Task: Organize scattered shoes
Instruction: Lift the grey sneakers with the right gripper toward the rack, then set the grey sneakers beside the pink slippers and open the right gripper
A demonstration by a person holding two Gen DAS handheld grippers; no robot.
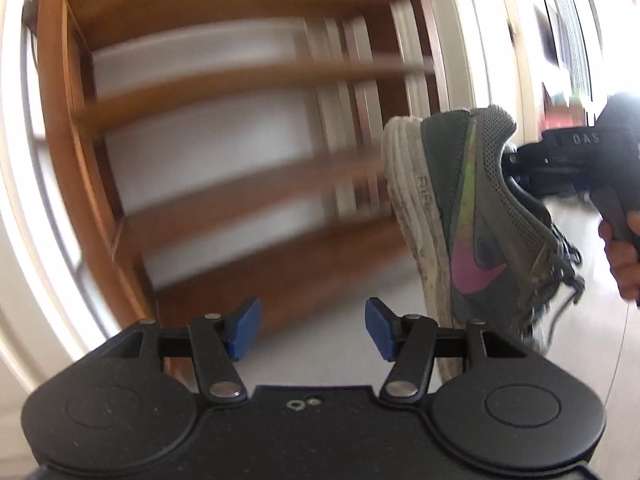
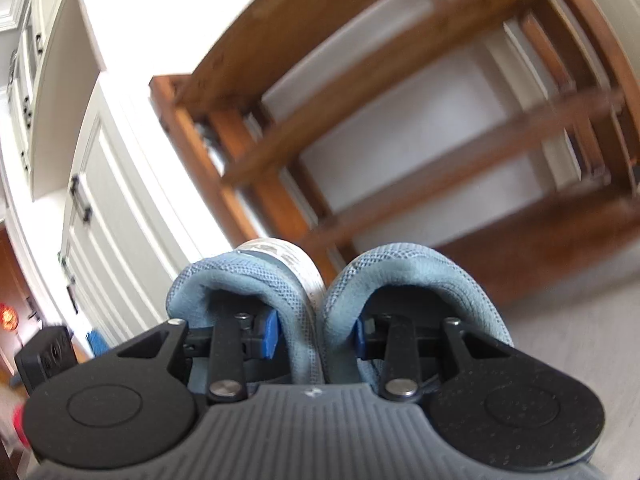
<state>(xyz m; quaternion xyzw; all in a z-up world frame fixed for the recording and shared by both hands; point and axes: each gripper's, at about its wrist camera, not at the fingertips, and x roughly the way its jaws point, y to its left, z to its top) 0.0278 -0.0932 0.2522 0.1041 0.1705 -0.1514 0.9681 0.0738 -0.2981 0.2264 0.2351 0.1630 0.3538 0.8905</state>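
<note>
Shoes: 2 grey mesh trainers are held together by the right claw (image 2: 316,338). In the right wrist view, 1 blue pad (image 2: 269,338) sits inside the collar of the left-hand shoe (image 2: 240,280) and the other pad inside the collar of the right-hand shoe (image 2: 412,276), so the 2 inner collar walls are pinched between the pads. Both heel collars face the camera, side by side and touching.

In the left wrist view, only 1 shoe of the pair shows clearly: a grey trainer (image 1: 476,216) with a white ribbed sole and a pink-to-green swoosh, hanging toe-down in the air at right, clear of the floor (image 1: 320,368). The right claw enters its collar from the right; a hand (image 1: 624,256) grips the handle below it. Laces dangle loose from the shoe.

Left claw (image 1: 314,330): jaws wide apart, nothing between the blue pads.

Wooden shoe rack (image 1: 224,80), brown, with several slatted tiers, stands against a white wall directly ahead of both claws. The tiers in view carry no shoes. Its outline is motion-blurred in both views. The held pair is in front of the rack, not touching it.

White panelled cabinet doors (image 2: 104,208) with dark handles stand left of the rack in the right wrist view.
</note>
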